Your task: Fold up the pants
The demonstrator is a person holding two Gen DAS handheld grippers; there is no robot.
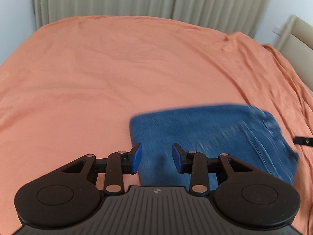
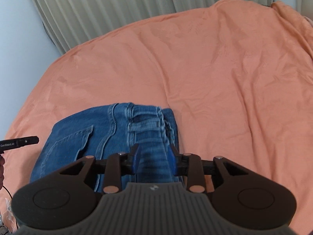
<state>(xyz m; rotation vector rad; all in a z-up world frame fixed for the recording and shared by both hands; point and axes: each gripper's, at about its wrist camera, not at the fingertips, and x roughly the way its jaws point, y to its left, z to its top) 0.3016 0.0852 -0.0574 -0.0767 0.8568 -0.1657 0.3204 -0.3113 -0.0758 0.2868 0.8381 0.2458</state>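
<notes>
Step in hand: the late folding stage is judged to be reached; the pants [image 2: 109, 137] are already gathered into a compact blue rectangle on the orange bedsheet [image 2: 225, 78], with a back pocket and the waistband end facing up.

Right gripper [image 2: 153, 160]: its blue pads are pressed against a bunched ridge of denim that runs up between them; the jaws are closed on that fold as far as the cloth allows, with the thickness of fabric filling the gap.

Left gripper [image 1: 157, 157]: the jaws are held wide apart and nothing is gripped; denim is seen through the gap, and the near left corner of the bundle lies just ahead of the left pad. Whether the fingers touch the cloth cannot be told, as the view is motion-blurred.

Pants relative to the tongs: directly under and ahead of both tools; in the left wrist view the bundle spreads to the right of the open jaws, and in the right wrist view to the left of the closed ones.

Next move, as judged: the pinched edge is to be laid flat and released by the right tool, while the bundle is steadied or smoothed by the left one, so that the layers are not dragged out of line.

Risk: the stack could be pulled askew if the held ridge is lifted before the opposite side is pressed down.
</notes>
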